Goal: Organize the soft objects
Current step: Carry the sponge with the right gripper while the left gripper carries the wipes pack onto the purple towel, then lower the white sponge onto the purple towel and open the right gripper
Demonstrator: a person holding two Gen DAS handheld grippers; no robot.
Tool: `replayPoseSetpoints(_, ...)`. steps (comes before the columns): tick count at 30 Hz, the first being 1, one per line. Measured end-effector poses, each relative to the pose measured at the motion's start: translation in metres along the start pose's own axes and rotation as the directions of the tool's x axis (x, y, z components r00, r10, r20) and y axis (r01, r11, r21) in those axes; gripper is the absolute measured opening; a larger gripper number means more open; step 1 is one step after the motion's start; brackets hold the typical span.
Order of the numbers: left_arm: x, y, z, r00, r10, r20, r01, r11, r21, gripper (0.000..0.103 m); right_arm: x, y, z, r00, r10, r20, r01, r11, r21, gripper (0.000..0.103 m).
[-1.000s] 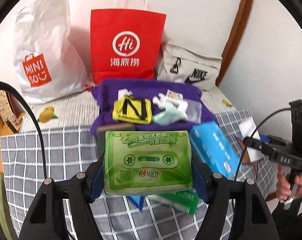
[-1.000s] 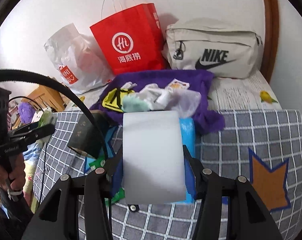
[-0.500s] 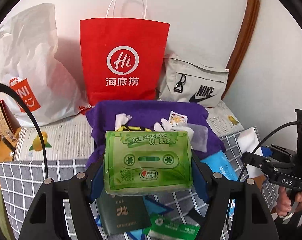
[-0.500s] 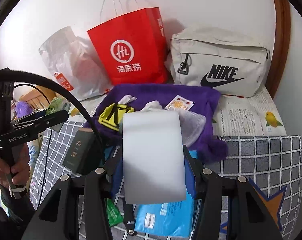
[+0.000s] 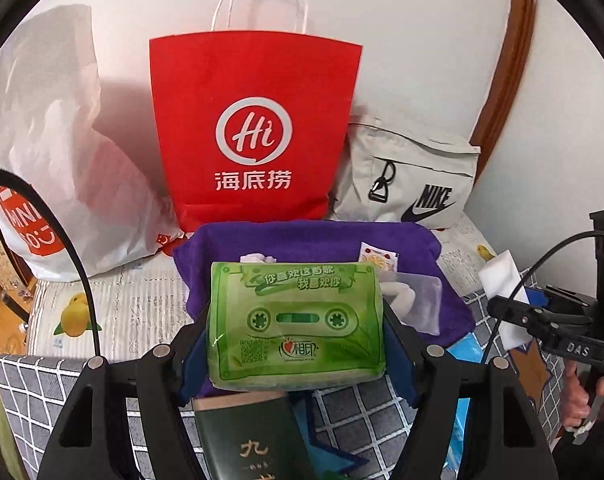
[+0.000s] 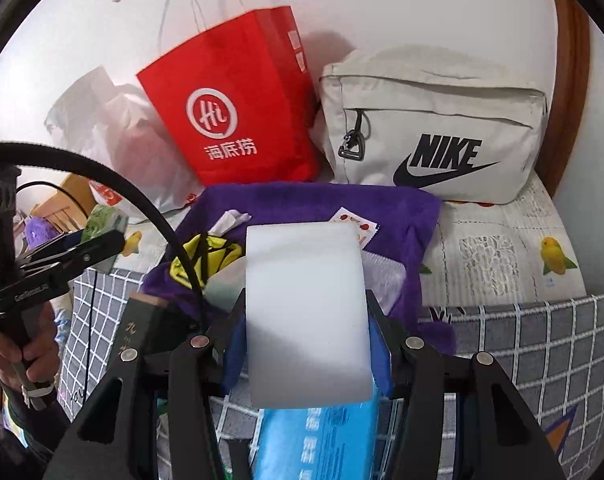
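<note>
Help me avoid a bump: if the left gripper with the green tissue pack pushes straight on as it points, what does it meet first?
Probably the purple towel and the small items lying on it, just beyond the green tissue pack in the left gripper; the red paper bag stands behind. Depth is uncertain.

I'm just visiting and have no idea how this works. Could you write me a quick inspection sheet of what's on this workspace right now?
Surface: grey checked cloth in front, fruit-print cover behind.
Job's things: green tissue pack and white sponge block, both held up; purple towel spread out with small items on it.
Clutter: dark green box, blue tissue pack, yellow pouch.
Grippers: left gripper clamps the green tissue pack; right gripper clamps the white sponge block.
Cables: black cable arcs beside each gripper.
Surroundings: red paper bag, beige bag, white plastic bag against a white wall.
</note>
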State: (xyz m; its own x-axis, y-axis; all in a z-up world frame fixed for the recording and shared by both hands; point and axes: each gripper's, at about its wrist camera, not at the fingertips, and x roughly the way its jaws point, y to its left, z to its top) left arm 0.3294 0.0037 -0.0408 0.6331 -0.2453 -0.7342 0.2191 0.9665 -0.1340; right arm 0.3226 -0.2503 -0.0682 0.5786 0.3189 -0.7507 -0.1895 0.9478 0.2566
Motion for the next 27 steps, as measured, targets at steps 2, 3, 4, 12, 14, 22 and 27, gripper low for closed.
replayPoseSetpoints(2,0.005,0.004,0.001,1.0,0.003,-0.008,-0.003,1.0,-0.006,0.071,0.011,-0.005,0.007,1.0,0.009,-0.01,-0.009,1.0,0.008,0.052)
replayPoseSetpoints(3,0.008,0.006,0.002,1.0,0.009,-0.014,-0.009,1.0,-0.006,0.071,0.017,-0.008,0.011,1.0,0.017,-0.019,-0.017,1.0,0.014,0.052)
replayPoseSetpoints(4,0.011,0.009,0.002,1.0,0.016,-0.02,-0.016,1.0,-0.006,0.071,0.024,-0.011,0.016,0.999,0.019,-0.034,-0.018,1.0,0.021,0.052)
replayPoseSetpoints(12,0.026,0.032,0.004,0.999,0.024,-0.047,-0.027,0.998,-0.054,0.071,0.077,-0.027,0.043,0.994,-0.02,-0.11,0.02,1.0,0.0,0.052)
replayPoseSetpoints(14,0.031,0.034,0.006,0.998,0.027,-0.053,-0.03,0.998,-0.052,0.071,0.094,-0.03,0.047,0.99,-0.043,-0.132,0.042,0.999,-0.012,0.052)
replayPoseSetpoints(22,0.047,0.032,0.009,0.998,-0.007,-0.063,0.005,0.999,-0.037,0.071,0.144,-0.043,0.037,0.969,-0.112,-0.22,0.107,0.994,-0.032,0.052)
replayPoseSetpoints(27,0.061,0.029,0.01,0.995,0.002,-0.098,-0.005,1.0,-0.027,0.072,0.152,-0.05,0.033,0.968,-0.051,-0.246,0.047,0.999,-0.021,0.052)
